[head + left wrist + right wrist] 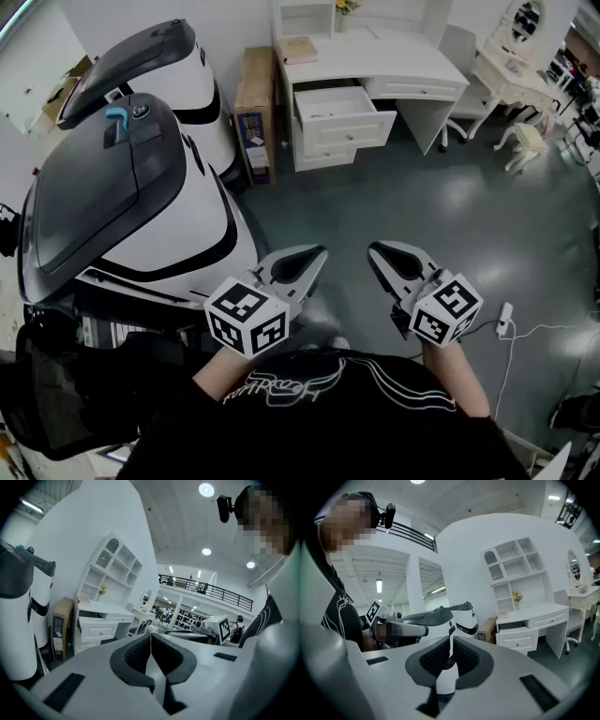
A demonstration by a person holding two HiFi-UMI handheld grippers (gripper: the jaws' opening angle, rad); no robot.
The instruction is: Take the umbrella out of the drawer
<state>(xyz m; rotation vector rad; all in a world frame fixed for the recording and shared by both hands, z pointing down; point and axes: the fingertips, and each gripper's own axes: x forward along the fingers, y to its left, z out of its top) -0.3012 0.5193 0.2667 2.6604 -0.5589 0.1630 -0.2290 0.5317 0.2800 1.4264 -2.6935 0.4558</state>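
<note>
A white desk (394, 58) stands across the room at the top of the head view, its upper left drawer (339, 111) pulled open. No umbrella shows in any view; the drawer's inside looks pale from here. Both grippers hang close to my body, far from the desk. My left gripper (316, 257) is shut with nothing between its pads, which meet at the tips (150, 635). My right gripper (378, 253) is shut and empty too (451, 638). The open drawer (516, 638) also shows in the right gripper view, and the desk (101, 620) in the left gripper view.
Two large white-and-black machines (141, 197) fill the left side. A cardboard box (255, 108) leans beside the desk. At the right are a white chair (459, 56), a dressing table with a mirror (520, 52) and a stool (527, 141). A cable with a plug (504, 321) lies on the grey floor.
</note>
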